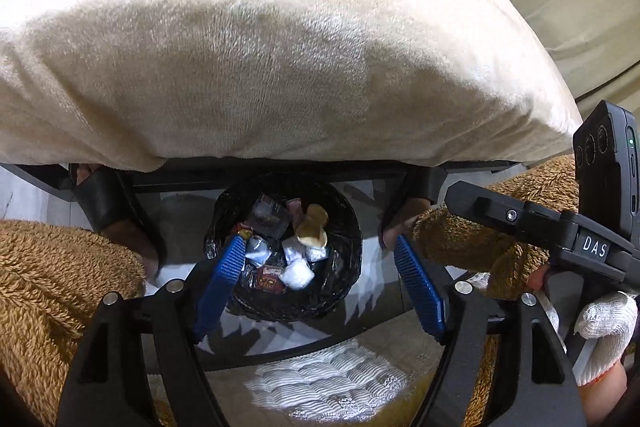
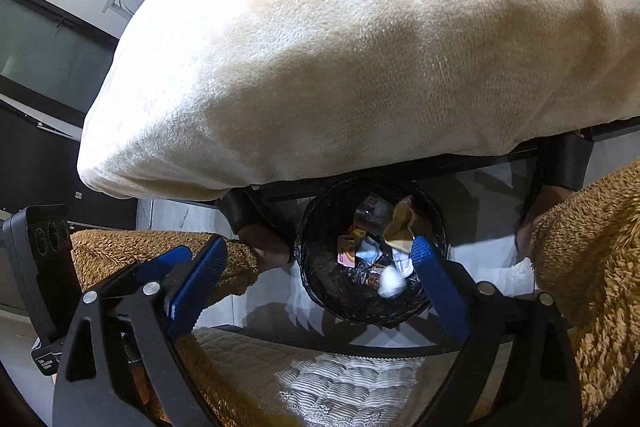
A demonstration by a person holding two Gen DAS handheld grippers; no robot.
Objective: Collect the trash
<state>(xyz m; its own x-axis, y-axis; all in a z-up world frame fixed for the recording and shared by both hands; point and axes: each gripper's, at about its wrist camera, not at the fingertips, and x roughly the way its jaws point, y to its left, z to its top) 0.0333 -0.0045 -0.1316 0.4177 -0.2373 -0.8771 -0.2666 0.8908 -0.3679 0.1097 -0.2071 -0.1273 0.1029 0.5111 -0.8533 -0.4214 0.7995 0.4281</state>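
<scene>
Below the edge of the cream plush blanket (image 1: pixel 280 47), a small round trash bin (image 1: pixel 344 291) lined with a black bag stands on the floor between the person's two slippered feet. Both grippers hang above the bin and look down into it. The left gripper (image 1: pixel 322 271) has its blue ribbed jaws spread wide with nothing between them; the right gripper (image 2: pixel 320 281) is likewise wide and empty.

Inside the bin lie the collected pieces: a crumpled tan paper wad (image 1: pixel 314 227) toward the blanket side, white tissue balls (image 1: pixel 297 274) nearer the grippers, a clear plastic wrapper (image 1: pixel 267 215), and small red printed packets (image 1: pixel 269 278). All of it looks light and soft, likely to crush under the pads rather than resist. The foil and plastic would probably be slippery, so a pinch across a crumpled fold should hold better than one on a flat face.

Just beside the bin, on the person's side, a white textured mat (image 1: pixel 328 383) covers the floor. Whether more trash remains outside the bin cannot be told.
</scene>
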